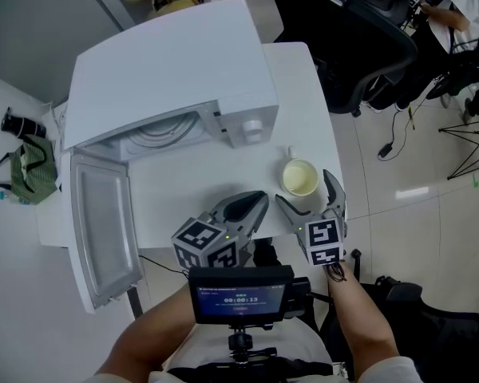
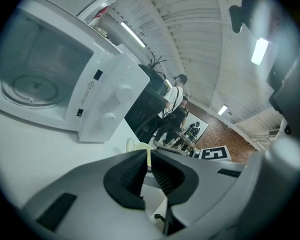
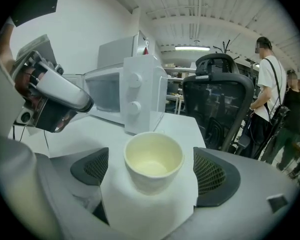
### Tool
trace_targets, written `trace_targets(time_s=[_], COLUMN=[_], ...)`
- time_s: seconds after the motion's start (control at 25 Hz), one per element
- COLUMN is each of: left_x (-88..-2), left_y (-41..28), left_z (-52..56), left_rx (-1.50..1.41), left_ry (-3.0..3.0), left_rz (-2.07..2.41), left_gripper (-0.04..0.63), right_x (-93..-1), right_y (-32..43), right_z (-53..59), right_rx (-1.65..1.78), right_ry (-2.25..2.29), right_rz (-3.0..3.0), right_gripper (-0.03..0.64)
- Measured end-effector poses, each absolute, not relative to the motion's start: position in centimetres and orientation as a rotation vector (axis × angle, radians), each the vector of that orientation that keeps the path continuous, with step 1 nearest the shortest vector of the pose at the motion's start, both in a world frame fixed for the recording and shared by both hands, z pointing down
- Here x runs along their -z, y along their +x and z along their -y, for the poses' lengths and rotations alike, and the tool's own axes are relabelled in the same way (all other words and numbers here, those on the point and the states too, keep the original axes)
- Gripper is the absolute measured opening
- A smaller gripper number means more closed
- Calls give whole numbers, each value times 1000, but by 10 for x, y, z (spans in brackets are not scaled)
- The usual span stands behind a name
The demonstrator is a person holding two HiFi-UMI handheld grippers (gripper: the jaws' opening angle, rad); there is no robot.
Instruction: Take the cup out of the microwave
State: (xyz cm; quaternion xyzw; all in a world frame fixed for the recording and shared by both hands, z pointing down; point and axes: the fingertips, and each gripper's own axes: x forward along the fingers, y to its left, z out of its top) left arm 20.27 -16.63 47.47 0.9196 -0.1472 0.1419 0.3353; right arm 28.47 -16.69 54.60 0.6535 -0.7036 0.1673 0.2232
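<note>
A cream cup [image 1: 299, 177] [image 3: 152, 159] stands upright and empty on the white table [image 1: 184, 174], to the right of the white microwave [image 1: 176, 78] [image 3: 135, 94]. My right gripper [image 1: 305, 188] [image 3: 152, 171] is open, one jaw on each side of the cup, and the pads [image 3: 92, 166] stand clear of its wall. Left of it, my left gripper [image 1: 258, 200] [image 2: 149, 171] is shut with nothing between its jaws, low over the table. The microwave's door [image 1: 104, 230] hangs wide open; inside, only the glass turntable [image 2: 32, 86] shows.
The open door juts toward me at the table's left front. A black office chair [image 1: 359, 46] stands past the table's right edge. A green bag [image 1: 28, 170] lies on the floor at the left. People [image 3: 267, 84] stand at the back right.
</note>
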Motion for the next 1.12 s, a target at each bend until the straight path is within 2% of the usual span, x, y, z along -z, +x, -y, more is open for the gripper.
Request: trace_targets(time_s=[0.28, 0.4, 0.56, 0.68, 0.72, 0.8, 1.12], left_x=[-462, -456, -449, -443, -441, -437, -425], left_y=[187, 179, 168, 156, 152, 142, 102], left_z=[150, 143, 134, 126, 124, 119, 99], left_rx=[-343, -331, -313, -302, -297, -288, -260], left_ry=[2418, 2425, 2428, 2434, 2434, 2431, 2436], left_rz=[347, 334, 320, 311, 312, 315, 328], left_gripper=[28, 29, 29, 29, 29, 29, 28], right_x=[-518, -507, -499, -493, -490, -486, -477], right_y=[281, 271, 250, 230, 224, 211, 162], right_z=[136, 124, 112, 107, 105, 101, 81], right_rx=[-487, -527, -605, -634, -651, -704, -834], right_ry=[1906, 1936, 1925, 1898, 1897, 1894, 1824], right_rz=[1897, 1928, 1996, 2051, 2073, 2110, 2157], right_gripper=[522, 473, 305, 145, 66, 1, 0])
